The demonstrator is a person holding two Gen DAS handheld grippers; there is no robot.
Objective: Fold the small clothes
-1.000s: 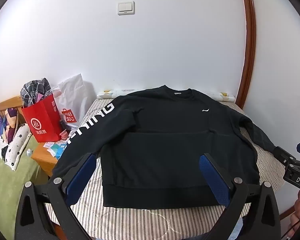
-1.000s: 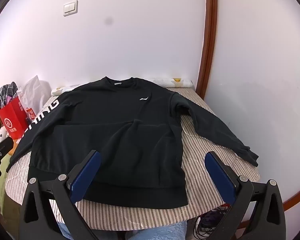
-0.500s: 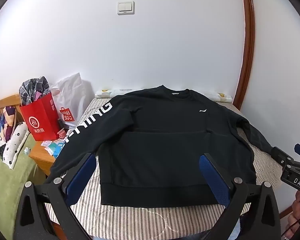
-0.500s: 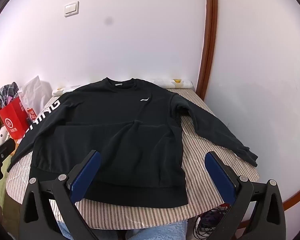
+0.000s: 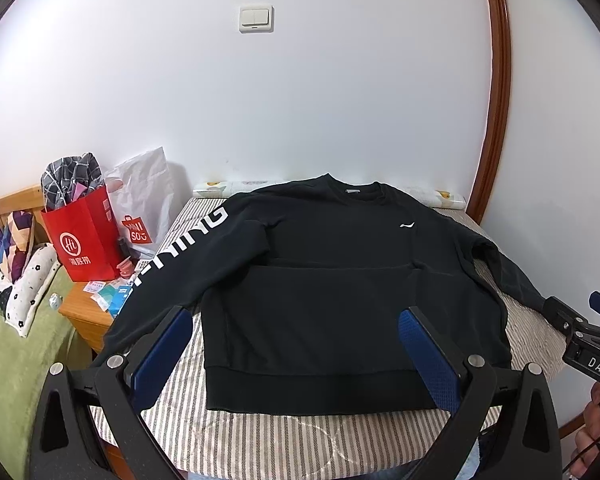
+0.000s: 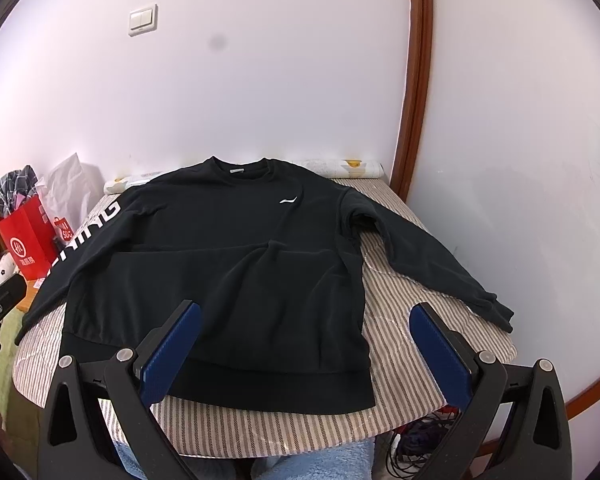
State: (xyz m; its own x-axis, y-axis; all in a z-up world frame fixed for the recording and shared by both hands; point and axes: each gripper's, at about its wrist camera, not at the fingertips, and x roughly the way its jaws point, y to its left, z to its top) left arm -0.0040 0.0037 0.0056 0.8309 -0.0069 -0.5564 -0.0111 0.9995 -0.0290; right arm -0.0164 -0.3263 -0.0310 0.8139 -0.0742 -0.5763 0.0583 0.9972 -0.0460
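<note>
- One sweatshirt point(image 5: 340, 280) flat on striped pad point(image 5: 300, 440) — two sleeves spread.
- Left gripper point(image 5: 296, 352), right gripper point(image 6: 306, 344): both spread apart, empty.
- Two bags point(image 5: 84, 236) left.

**Colours and patterns across the scene**

A black sweatshirt point(image 5: 324, 288) is marked with white lettering down one sleeve and a small white logo on the chest. The surface point(image 6: 404, 344) beneath is covered in brown-and-cream herringbone stripes. Blue pads are seen on the black fingers point(image 5: 428, 356) of both tools. A red bag point(image 5: 86, 236) with white print is stuffed with grey checked cloth; the wall point(image 5: 300, 100) is painted white, trimmed in reddish-brown wood.
</note>
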